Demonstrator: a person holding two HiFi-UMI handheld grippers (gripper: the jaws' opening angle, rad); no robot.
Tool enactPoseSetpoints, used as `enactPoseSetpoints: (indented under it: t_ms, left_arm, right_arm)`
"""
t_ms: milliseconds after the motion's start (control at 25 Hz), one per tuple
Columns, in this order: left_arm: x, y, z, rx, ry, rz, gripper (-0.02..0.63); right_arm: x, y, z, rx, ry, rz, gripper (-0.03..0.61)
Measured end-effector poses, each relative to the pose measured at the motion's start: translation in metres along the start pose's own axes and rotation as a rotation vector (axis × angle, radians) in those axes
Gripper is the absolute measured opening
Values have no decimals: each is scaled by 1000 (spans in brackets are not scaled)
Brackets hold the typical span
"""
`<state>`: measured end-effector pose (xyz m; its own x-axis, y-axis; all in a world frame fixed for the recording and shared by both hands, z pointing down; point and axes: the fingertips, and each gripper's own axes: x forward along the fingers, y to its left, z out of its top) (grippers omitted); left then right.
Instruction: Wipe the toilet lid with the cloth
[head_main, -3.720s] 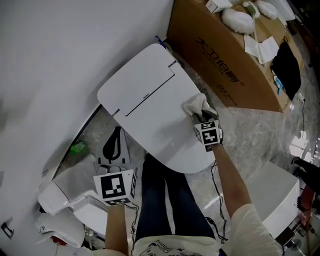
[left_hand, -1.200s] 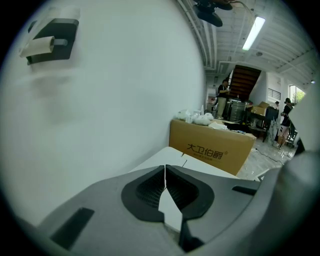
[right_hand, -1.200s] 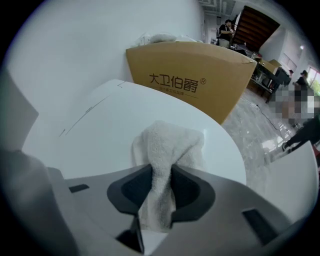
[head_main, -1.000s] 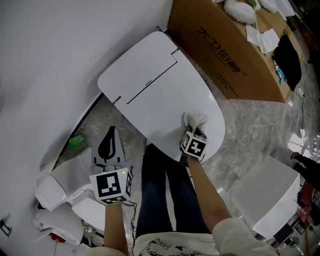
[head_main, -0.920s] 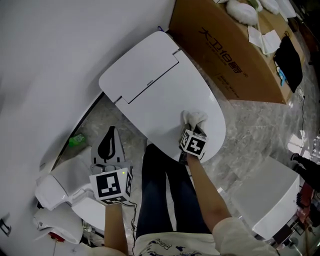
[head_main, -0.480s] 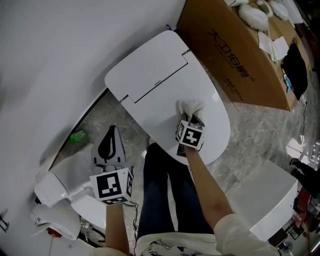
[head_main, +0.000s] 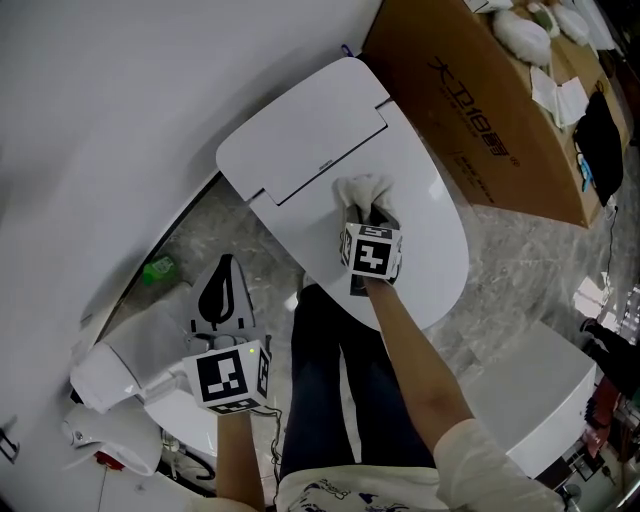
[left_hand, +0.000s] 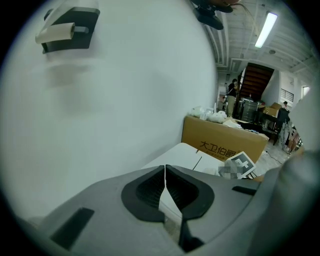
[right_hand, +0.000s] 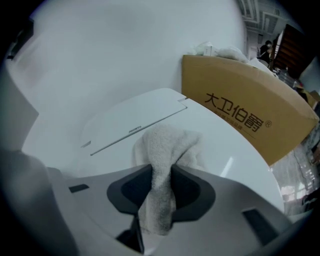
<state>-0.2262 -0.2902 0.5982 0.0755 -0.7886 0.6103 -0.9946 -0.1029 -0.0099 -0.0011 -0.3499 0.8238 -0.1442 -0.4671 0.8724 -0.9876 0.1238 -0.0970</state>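
The white toilet lid lies closed across the upper middle of the head view, with a seam line toward its back. A pale terry cloth is bunched on the lid's middle, and my right gripper is shut on it, pressing it to the lid. In the right gripper view the cloth runs between the jaws and spreads onto the lid. My left gripper hangs low at the left beside my legs, off the toilet. Its jaws are shut with nothing between them.
A large brown cardboard box stands right behind the toilet, close to the lid's right edge. A white wall runs along the left. White fixtures and a black bag crowd the floor at lower left. A white unit sits at lower right.
My right gripper has dragged the cloth from the lid's front right edge up and left toward the lid's middle. The left gripper has barely shifted.
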Motion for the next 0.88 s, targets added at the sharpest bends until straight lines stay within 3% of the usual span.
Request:
enactPoseSetpoints:
  t_ms: [360,880]
  left_arm:
    - [0,10,-3,-6,5,25,11]
    - [-2,18,-6,-15,1,54,11]
  right_arm:
    - [15,44,27,-187,-17,97,106]
    - [14,97,22,-375,-23,214,106]
